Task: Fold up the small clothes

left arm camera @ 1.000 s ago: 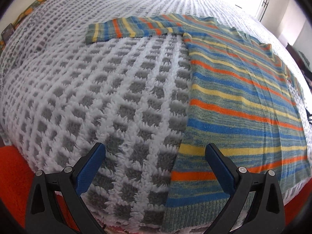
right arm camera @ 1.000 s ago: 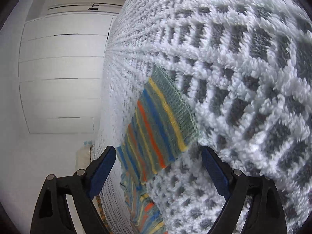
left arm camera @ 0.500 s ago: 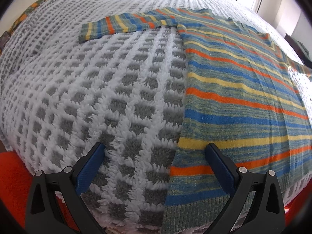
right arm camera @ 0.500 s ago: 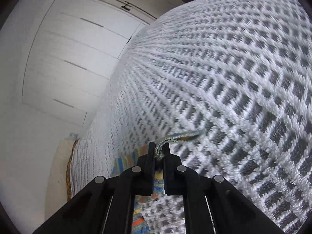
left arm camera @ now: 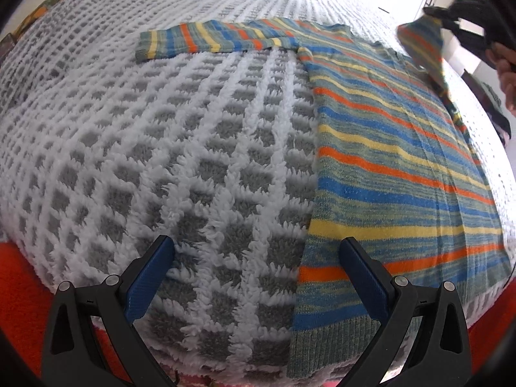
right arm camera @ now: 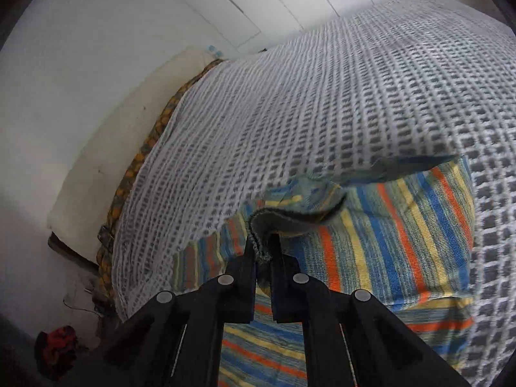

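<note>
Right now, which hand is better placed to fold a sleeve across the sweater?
Right. The right tool is shut on a sleeve cuff, lifted above the sweater. The left tool hovers open at the hem, holding nothing.

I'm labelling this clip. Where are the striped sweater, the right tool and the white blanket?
striped sweater (left arm camera: 387, 148): left wrist view, middle of its body.
right tool (right arm camera: 264, 251): right wrist view, between the tips, shut on the sleeve cuff.
white blanket (left arm camera: 180, 148): left wrist view, bare checked part.
</note>
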`<move>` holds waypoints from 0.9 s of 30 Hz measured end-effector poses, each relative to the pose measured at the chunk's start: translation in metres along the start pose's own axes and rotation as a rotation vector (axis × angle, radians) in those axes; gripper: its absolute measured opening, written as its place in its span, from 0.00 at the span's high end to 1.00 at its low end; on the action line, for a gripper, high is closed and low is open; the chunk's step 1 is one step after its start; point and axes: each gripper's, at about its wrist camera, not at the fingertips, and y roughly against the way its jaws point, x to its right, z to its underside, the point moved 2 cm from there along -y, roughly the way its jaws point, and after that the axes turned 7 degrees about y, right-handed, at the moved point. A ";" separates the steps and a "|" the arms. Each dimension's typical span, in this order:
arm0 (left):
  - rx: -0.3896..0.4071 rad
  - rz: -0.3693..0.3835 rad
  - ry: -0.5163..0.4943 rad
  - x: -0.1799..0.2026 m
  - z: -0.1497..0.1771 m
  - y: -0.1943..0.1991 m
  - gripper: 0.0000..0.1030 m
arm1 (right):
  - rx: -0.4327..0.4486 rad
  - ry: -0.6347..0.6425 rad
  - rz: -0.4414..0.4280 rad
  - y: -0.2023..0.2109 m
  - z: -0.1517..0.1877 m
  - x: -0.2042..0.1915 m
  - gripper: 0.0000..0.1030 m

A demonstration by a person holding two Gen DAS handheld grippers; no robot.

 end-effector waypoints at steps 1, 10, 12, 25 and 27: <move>0.000 -0.002 0.000 -0.001 0.000 0.001 0.01 | -0.061 0.016 0.019 -0.027 0.007 -0.008 0.66; -0.007 0.025 0.028 -0.012 0.001 0.002 0.01 | 0.034 -0.200 0.061 0.012 0.000 0.071 0.40; -0.007 0.019 0.028 -0.011 0.000 0.001 0.01 | 0.046 -0.207 0.201 0.044 -0.014 0.097 0.40; -0.002 -0.031 -0.008 -0.005 0.001 -0.003 0.01 | -0.343 0.310 0.634 0.000 0.068 0.128 0.39; -0.002 -0.033 -0.012 -0.005 0.002 -0.002 0.01 | -0.287 0.262 0.696 0.007 0.065 0.145 0.39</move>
